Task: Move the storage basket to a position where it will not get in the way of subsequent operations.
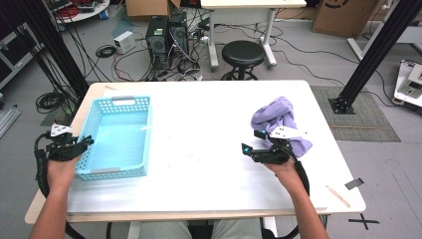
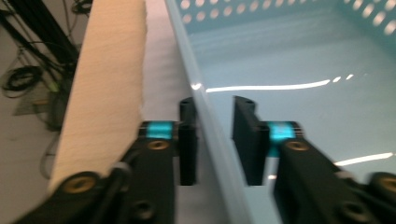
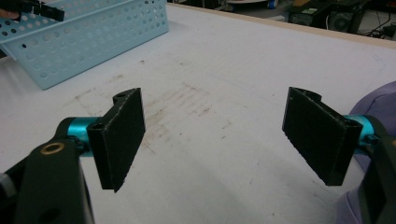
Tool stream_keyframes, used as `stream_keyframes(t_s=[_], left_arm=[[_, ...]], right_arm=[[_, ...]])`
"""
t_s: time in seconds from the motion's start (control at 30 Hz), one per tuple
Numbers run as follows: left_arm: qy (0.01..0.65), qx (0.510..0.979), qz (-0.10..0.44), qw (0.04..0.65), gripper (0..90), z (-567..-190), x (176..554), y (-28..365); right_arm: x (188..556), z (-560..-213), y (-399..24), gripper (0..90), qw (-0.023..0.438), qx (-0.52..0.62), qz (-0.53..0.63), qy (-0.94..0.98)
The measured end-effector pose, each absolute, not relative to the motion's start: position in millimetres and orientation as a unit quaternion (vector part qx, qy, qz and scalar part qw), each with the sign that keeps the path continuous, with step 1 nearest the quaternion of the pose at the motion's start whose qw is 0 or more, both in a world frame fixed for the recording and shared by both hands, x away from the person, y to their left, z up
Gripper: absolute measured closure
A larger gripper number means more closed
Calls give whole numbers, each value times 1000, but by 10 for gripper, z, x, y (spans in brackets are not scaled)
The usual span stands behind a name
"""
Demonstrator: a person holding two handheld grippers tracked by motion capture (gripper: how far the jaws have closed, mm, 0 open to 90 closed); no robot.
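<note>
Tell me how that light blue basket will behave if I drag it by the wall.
The perforated plastic basket looks empty and thin-walled, so probably light and sliding easily. The left gripper straddles one wall, so it may flex or tilt.

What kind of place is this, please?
Probably a lab or workshop: a white table stands among computer towers, loose cables on the floor, and cardboard boxes.

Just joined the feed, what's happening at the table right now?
A person works with a gripper in each hand. The left gripper straddles the near-left wall of the light blue basket, one jaw outside and one inside; a gap shows on the inner side, so it isn't clamped. The right gripper is open over bare white table, with the crumpled purple cloth just beside it, not yet held.
</note>
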State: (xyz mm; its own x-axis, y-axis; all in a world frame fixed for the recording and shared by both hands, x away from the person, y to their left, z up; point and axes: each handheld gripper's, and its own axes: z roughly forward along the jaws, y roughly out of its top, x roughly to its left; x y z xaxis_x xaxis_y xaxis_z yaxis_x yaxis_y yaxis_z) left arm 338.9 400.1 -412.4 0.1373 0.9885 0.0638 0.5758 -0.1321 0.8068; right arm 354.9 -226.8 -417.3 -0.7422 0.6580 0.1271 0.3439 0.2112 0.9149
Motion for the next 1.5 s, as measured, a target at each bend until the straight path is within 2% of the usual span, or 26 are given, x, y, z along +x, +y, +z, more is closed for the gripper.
stream_keyframes(t_s=[0.17,0.4,0.93,1.03,1.07,1.1,1.23,1.37,1.5], left_arm=[[591,666,319,323,809,-4106,3418,4026],[605,652,325,321,808,-4118,3450,4154],[583,675,334,304,793,-4103,3712,4318],[589,671,327,310,757,-4099,3732,4339],[592,668,323,313,683,-4100,3728,4346],[595,668,315,318,650,-4101,3707,4354],[592,668,308,329,668,-4121,3588,4374],[588,669,300,341,789,-4145,3522,4398],[593,664,312,332,812,-4143,3566,4408]], right_arm=[[3548,-4177,-2243,214,146,325,534,766],[3550,-4185,-2228,214,143,325,534,768],[3547,-4193,-2196,214,140,321,531,772],[3547,-4197,-2182,214,138,320,530,773],[3548,-4198,-2180,214,140,319,528,774],[3547,-4198,-2179,214,139,320,528,774],[3539,-4195,-2176,214,139,318,529,774],[3526,-4198,-2169,214,139,316,528,776],[3524,-4202,-2155,214,138,315,528,777]])
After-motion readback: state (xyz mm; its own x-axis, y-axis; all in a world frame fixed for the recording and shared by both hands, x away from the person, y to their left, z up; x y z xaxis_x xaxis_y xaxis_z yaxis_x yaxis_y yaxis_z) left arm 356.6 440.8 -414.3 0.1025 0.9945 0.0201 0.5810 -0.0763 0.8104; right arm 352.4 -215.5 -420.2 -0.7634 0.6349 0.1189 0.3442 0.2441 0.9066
